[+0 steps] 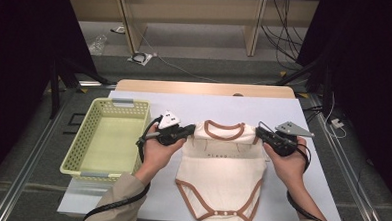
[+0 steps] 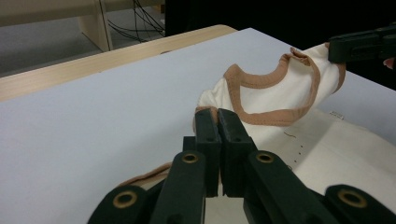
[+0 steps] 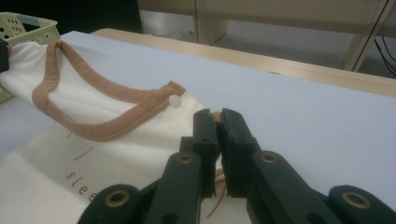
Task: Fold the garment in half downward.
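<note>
left claw clamped, right claw clamped

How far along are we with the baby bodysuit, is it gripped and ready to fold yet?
Done: the bodysuit lies flat on the table, snap end toward the person. In hand: the left gripper and the right gripper are each shut on a shoulder, and the neckline is lifted slightly. Left: no fold shows yet, and the yellow basket beside it is empty, probably where the bodysuit goes.
</note>
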The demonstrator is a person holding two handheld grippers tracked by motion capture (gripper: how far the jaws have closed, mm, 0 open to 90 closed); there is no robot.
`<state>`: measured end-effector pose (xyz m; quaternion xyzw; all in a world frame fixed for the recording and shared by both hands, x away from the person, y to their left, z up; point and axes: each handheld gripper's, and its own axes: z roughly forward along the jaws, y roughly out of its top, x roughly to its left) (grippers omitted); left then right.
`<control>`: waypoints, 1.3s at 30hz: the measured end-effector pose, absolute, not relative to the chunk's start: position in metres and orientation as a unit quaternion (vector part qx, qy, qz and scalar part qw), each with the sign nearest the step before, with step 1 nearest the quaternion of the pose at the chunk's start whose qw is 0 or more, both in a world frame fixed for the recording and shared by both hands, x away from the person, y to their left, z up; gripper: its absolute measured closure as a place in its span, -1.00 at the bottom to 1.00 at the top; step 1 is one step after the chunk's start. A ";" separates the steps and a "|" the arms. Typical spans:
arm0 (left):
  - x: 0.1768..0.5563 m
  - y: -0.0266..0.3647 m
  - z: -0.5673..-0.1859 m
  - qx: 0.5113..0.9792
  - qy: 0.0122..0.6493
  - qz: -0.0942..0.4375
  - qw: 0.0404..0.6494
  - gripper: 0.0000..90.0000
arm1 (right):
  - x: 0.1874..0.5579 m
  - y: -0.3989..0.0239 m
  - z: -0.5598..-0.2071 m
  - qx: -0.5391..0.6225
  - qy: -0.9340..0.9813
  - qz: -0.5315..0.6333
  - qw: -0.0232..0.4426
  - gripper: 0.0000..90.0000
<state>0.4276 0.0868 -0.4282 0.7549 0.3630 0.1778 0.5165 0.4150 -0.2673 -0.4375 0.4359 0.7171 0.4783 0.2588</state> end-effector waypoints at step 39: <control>0.415 0.089 -0.424 0.763 0.350 0.181 0.513 0.93 | 0.398 -0.269 -0.437 0.432 0.721 0.481 0.249 0.90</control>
